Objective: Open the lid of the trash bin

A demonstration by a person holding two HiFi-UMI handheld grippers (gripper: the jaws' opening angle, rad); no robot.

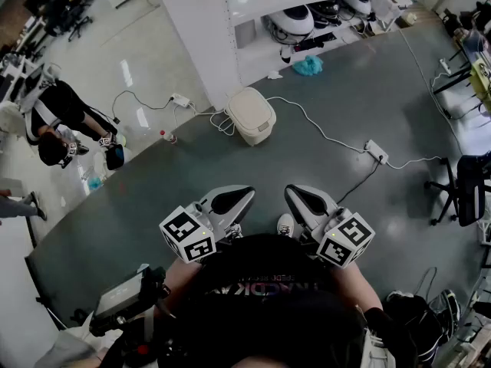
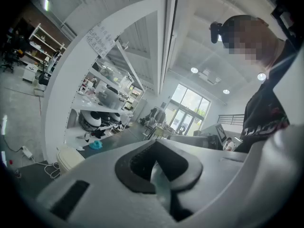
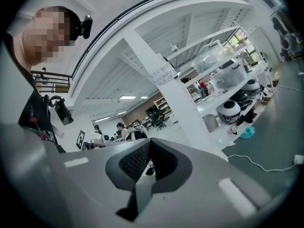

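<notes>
The trash bin (image 1: 250,116) is a cream box with its lid down, standing on the grey floor by the foot of a white pillar, well ahead of me. The left gripper view shows the same trash bin (image 2: 66,156) low at the left, far off. My left gripper (image 1: 232,201) and right gripper (image 1: 305,200) are held close to my body, side by side, tips pointing towards the bin. Both are shut with nothing between the pads. In their own views the left gripper (image 2: 159,167) and right gripper (image 3: 149,163) fill the lower half of the picture.
A white pillar (image 1: 199,37) and shelving stand behind the bin. White cables and power strips (image 1: 376,152) trail across the floor. A blue cloth (image 1: 309,65) lies near the shelves, an office chair (image 1: 460,190) stands at the right, and a person (image 1: 54,121) is at the left.
</notes>
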